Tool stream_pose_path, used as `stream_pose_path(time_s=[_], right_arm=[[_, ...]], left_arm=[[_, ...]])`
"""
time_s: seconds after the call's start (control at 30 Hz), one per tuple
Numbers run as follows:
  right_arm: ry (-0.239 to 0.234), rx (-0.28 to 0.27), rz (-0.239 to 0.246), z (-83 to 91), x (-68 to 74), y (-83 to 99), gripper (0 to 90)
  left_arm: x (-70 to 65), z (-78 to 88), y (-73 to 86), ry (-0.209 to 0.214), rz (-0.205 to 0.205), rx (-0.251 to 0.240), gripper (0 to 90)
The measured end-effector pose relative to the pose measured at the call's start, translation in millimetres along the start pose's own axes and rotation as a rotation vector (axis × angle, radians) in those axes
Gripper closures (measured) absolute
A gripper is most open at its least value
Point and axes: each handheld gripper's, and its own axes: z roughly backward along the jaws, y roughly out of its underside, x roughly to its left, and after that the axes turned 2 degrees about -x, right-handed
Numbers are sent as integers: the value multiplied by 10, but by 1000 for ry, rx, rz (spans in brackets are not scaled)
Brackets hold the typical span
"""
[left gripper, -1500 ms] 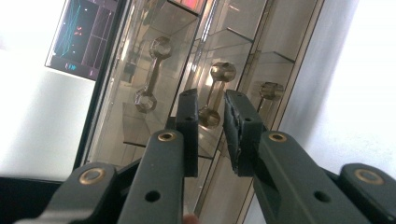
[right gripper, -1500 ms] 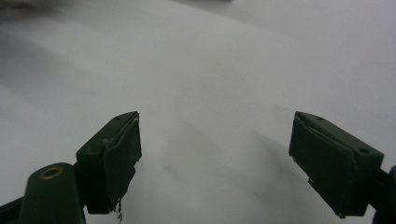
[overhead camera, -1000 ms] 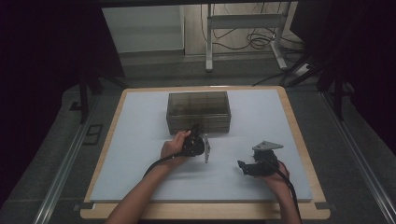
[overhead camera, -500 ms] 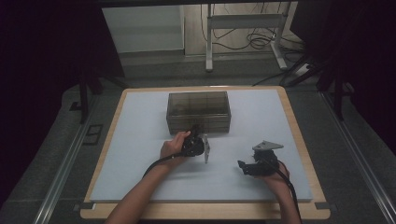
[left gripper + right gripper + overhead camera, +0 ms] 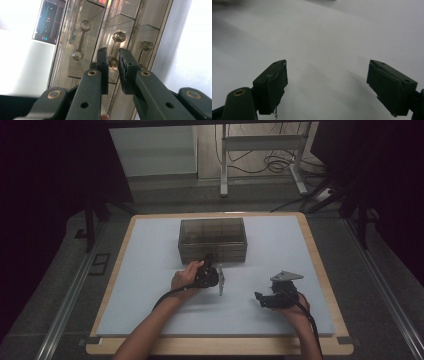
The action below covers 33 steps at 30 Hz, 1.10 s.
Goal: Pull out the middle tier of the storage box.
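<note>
Little to tell apart from a second ago in the high view: both hands parked in the same spots on the white mat (image 5: pixel 150 270). Real change down at the left gripper (image 5: pixel 112 53), now drawn in to a narrow slit, with the middle one of three bar handles (image 5: pixel 115 48) sitting right between the pads. Judged clenched on that handle, though actual pad contact is hard to confirm through the glare. Smoky clear drawer box (image 5: pixel 212 240) standing toward 12 o'clock on the mat, drawers looking closed from above. Left gripper (image 5: pixel 207 266) pressed up to its front face, at 6 o'clock from the box. Right gripper (image 5: pixel 261 298) off at about 4 o'clock from the left one, well apart from the box, released, pads spread wide over bare mat in its own view (image 5: pixel 327 72). Meaning for the work: grasp probably made, so likely next a straight pull toward 6 o'clock to slide the drawer out. Worth watching for the light box dragging along with the pull, nothing bracing it at present.
</note>
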Motion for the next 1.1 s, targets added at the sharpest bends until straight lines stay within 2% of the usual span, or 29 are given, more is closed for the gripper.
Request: stream_pose_path(time_s=[0.43, 0.57, 0.7, 0.73, 0.77, 0.87, 0.93, 1.1], right_arm=[[0, 2, 4, -9, 9, -2, 164], [0, 3, 4, -9, 10, -1, 165], [0, 3, 0, -9, 6, -1, 164], [0, 4, 2, -10, 8, 0, 165], [-1, 3, 4, -10, 8, 0, 165], [-3, 2, 4, -8, 10, 0, 165], [-1, 2, 4, -9, 11, -1, 165], [-2, 1, 4, -10, 13, -2, 165]], left_arm=[[2, 7, 1, 0, -3, 16, 813], [-9, -2, 1, -5, -18, 8, 799], [-53, -3, -11, -16, -57, 16, 722], [-57, -4, -13, -19, -58, 16, 723], [-48, -4, -15, -21, -43, 14, 736], [-27, -3, -15, -22, -28, 15, 805], [-34, -2, -17, -28, -37, 17, 809], [-44, 2, -22, -33, -30, 24, 814]])
